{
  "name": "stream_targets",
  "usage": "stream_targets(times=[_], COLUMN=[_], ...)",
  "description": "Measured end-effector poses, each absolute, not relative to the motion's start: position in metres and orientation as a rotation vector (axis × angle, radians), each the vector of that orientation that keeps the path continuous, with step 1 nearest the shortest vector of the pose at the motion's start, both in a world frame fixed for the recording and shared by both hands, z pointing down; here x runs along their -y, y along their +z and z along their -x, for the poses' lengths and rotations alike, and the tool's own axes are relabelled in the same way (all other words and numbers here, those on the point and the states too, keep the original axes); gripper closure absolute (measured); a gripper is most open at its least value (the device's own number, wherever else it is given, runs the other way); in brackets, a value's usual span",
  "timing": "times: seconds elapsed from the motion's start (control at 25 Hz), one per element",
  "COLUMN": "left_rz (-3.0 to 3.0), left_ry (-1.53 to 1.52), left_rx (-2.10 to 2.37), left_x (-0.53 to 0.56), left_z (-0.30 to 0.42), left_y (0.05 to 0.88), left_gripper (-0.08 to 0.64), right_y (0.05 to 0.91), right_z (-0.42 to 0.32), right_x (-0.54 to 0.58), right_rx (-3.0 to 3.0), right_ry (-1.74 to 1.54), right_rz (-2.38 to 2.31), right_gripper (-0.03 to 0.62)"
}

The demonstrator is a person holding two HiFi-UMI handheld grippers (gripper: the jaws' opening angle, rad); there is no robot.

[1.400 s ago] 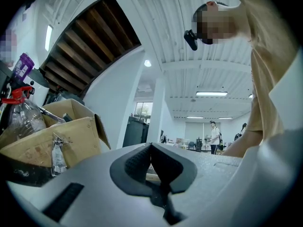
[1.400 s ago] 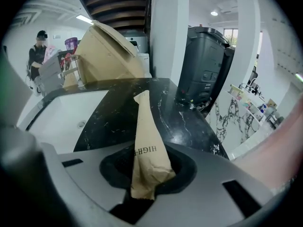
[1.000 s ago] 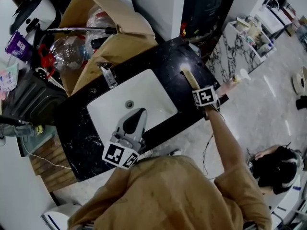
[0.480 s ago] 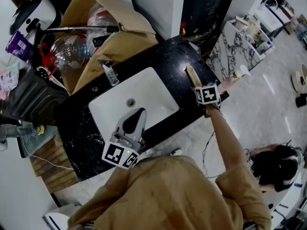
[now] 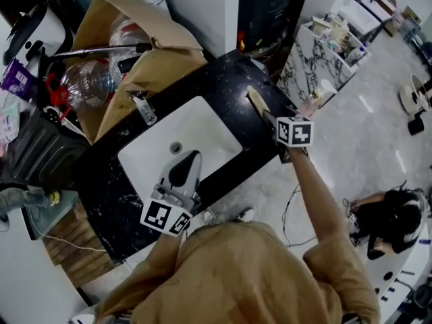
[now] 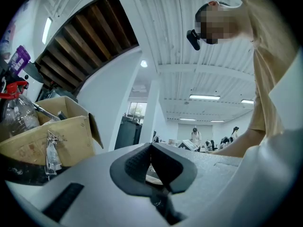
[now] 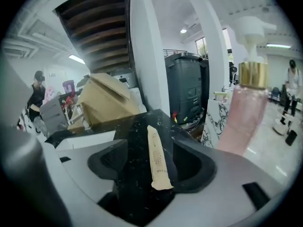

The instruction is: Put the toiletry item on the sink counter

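Observation:
The toiletry item, a beige tube (image 5: 256, 100), lies flat on the black sink counter (image 5: 223, 79) to the right of the basin. My right gripper (image 5: 273, 121) hovers just behind the tube's near end. In the right gripper view the tube (image 7: 157, 160) rests on the counter below the gap of my right gripper (image 7: 154, 151). Its jaws have just swung wide and eased in a little; the pads do not press the tube. My left gripper (image 5: 190, 159) hangs over the white basin (image 5: 209, 130), and in the left gripper view its tips (image 6: 151, 148) meet with nothing between them.
A pink pump bottle (image 7: 244, 103) stands close on the right past the counter's end. A chrome faucet (image 5: 144, 105) and a cardboard box of bottles (image 5: 152, 63) sit behind the basin. A person (image 5: 388, 214) crouches on the floor at lower right.
The right gripper has let go of the tube and lifted back from it; the tube stays flat on the counter. The left gripper has kept its place over the basin.

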State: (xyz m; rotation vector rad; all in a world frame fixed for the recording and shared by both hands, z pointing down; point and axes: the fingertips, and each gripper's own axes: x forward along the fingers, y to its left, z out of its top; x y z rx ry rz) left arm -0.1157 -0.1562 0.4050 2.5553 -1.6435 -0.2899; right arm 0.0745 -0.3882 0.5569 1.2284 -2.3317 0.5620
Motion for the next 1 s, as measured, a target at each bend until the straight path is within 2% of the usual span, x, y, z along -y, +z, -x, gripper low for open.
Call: stream_targets(times=[0.28, 0.56, 0.72, 1.0], left_rz=[-2.603, -2.652, -2.690, -2.752], left_ry=[-0.282, -0.277, -0.285, -0.316], left_rx=[1.578, 1.523, 1.503, 1.524], left_x=[0.159, 0.164, 0.167, 0.162], left_z=[0.095, 0.070, 0.056, 0.047], left_y=[0.403, 0.395, 0.383, 0.351], left_gripper=[0.557, 0.557, 0.557, 0.557], right_y=[0.534, 0.530, 0.518, 0.438], right_z=[-0.114, -0.186, -0.236, -0.307], right_x=[0.355, 0.313, 0.292, 0.257], right_rx=[2.431, 2.443, 2.436, 2.534], right_ry=[0.668, 0.771, 0.784, 0.601], right_rz=[-1.324, -1.505, -1.642, -1.841], right_gripper=[0.361, 0.490, 0.589, 0.591])
